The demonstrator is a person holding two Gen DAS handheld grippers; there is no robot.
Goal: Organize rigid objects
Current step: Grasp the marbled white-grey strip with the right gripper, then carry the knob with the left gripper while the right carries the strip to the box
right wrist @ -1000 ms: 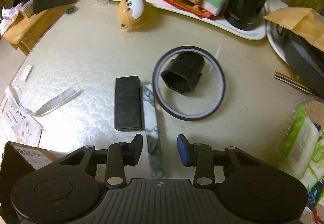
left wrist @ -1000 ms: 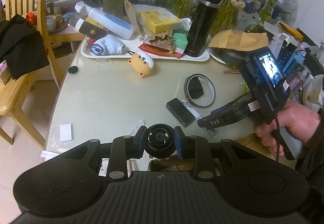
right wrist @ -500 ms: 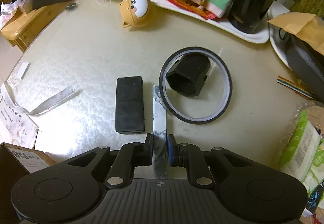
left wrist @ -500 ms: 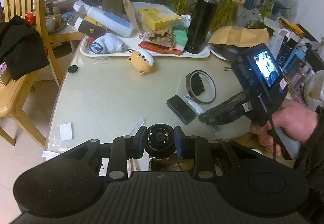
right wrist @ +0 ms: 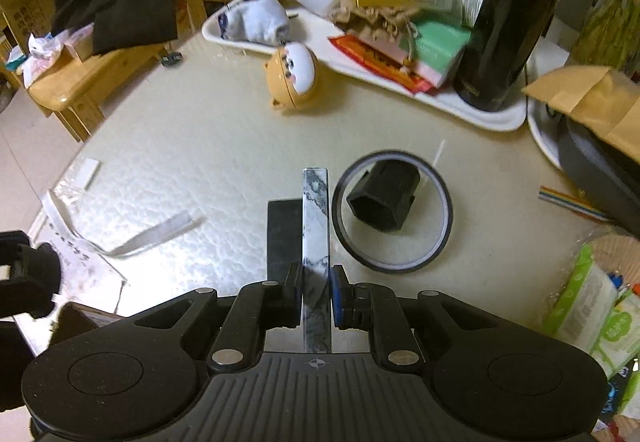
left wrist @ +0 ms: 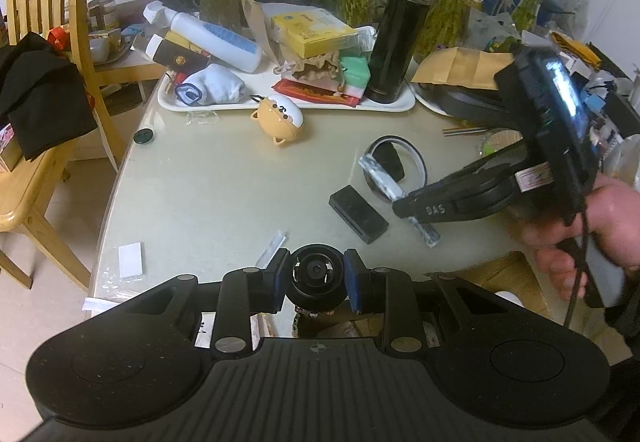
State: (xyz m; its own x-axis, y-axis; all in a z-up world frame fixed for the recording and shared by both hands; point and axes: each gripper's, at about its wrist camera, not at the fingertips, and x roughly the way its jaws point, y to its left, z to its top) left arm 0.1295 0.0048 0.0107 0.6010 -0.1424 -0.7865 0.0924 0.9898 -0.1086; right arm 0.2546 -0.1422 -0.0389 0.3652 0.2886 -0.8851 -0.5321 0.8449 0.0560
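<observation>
The right tool [right wrist: 316,292] is pinching a marbled grey-white bar [right wrist: 316,234] near one end, and the bar is sticking straight out ahead of the fingers. From the left wrist view the bar looks lifted and tilted over the surface [left wrist: 224,186], with its far end hanging over the rim of the black tape ring [right wrist: 394,212]. The left tool [left wrist: 316,278] is hovering near the close edge of the surface, clamped on a small round black part [left wrist: 317,272] that looks like a camera lens.

So my guess is the step here is carrying the bar off to wherever the rigid stuff is getting grouped, probably the white tray [right wrist: 480,114] at the far side. Tips for doing it well:

- It's gripped off-centre, so the long free end is wanting to droop or swing. Keep the squeeze firm and the wrist level.
- Lift clear before going sideways. The black rectangular block [right wrist: 284,238] is sitting just left of the bar and the hexagonal black piece [right wrist: 384,200] is inside the ring just right of it, so a low sweep could be knocking either one.
- The tray is already crowded, with the black flask [right wrist: 508,14] standing at its right end, so pick a bare spot and lay the bar down flat.
</observation>
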